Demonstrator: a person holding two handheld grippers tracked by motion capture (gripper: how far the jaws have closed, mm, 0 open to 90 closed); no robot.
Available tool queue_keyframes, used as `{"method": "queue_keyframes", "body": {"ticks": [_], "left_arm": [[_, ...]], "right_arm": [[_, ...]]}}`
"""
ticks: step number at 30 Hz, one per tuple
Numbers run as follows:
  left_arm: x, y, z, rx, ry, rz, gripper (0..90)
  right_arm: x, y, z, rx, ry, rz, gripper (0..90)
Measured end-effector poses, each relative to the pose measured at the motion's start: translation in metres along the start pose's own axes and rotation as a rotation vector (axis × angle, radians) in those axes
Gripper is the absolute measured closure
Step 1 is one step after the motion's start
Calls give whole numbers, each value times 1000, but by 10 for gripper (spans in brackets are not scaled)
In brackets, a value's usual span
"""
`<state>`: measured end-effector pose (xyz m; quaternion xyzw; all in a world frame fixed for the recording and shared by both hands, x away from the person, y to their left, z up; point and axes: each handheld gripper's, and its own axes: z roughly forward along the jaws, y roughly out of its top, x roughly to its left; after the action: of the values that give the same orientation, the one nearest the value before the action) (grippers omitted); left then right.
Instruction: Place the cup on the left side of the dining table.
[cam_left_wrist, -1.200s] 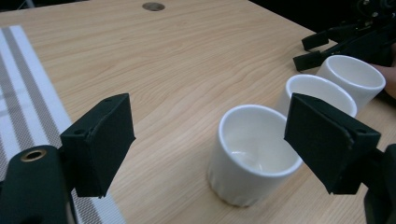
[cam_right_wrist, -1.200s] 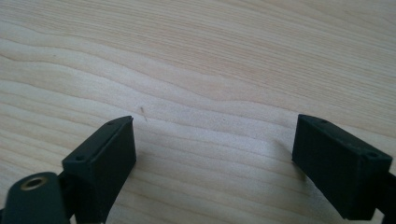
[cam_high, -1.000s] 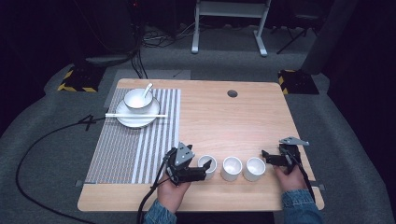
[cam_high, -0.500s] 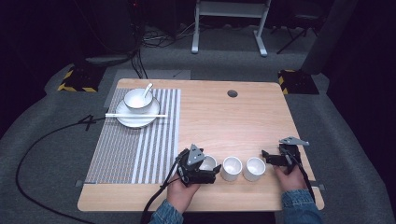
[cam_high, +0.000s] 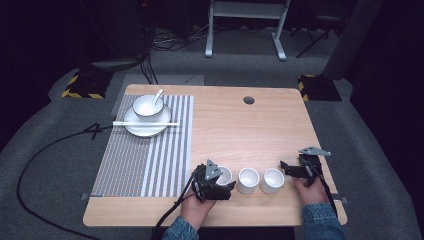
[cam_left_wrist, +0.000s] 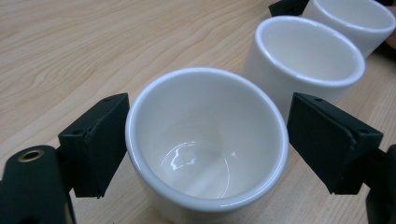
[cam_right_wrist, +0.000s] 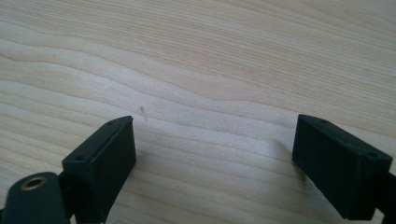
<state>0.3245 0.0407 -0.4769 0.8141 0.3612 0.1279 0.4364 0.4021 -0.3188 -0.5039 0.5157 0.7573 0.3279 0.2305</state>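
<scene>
Forearms in denim sleeves come in over the desk's (cam_high: 260, 120) near edge, each hand wrapped around a black claw. The left hand (cam_high: 196, 209) sits low at the near edge, left of centre, aiming the left gripper (cam_left_wrist: 205, 140) at the first of three white cups; its jaws are spread on either side of the first cup (cam_left_wrist: 205, 144), the left pad just beside the rim, the right pad clearly apart from it, so nothing is pinched. In the high view this left gripper (cam_high: 216, 184) has its grey plate up and a cable trailing off the near edge. The middle cup (cam_high: 248, 180) stands just beside the first, and the third cup (cam_high: 272, 180) just beyond that, all in a row along the near edge. The right hand (cam_high: 311, 189) rests near the near right corner, holding the right gripper (cam_high: 291, 169) level and pointed toward the third cup, close to it; its own view shows the right gripper (cam_right_wrist: 212, 158) spread wide over bare wood. Toward the far left corner a striped placemat (cam_high: 145, 150) carries a plate (cam_high: 148, 128) with a bowl (cam_high: 147, 106), a spoon (cam_high: 157, 95) and chopsticks (cam_high: 145, 123). No readable writing or labels appear on anything.
</scene>
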Motion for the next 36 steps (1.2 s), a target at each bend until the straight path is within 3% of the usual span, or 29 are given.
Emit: {"method": "queue_keyframes", "body": {"ticks": [12,20,21,29,36], "left_arm": [[-1,-10,8,14,41,61,266],[1,-8,8,22,27,46,272],[1,-8,8,23,17,37,272],[-4,5,-3,23,21,96,272],[0,18,-18,5,0,85,271]], "right_arm": [[0,0,0,0,0,0,133],[0,0,0,0,0,0,133],[0,0,0,0,0,0,133],[0,0,0,0,0,0,133],[0,0,0,0,0,0,133]]}}
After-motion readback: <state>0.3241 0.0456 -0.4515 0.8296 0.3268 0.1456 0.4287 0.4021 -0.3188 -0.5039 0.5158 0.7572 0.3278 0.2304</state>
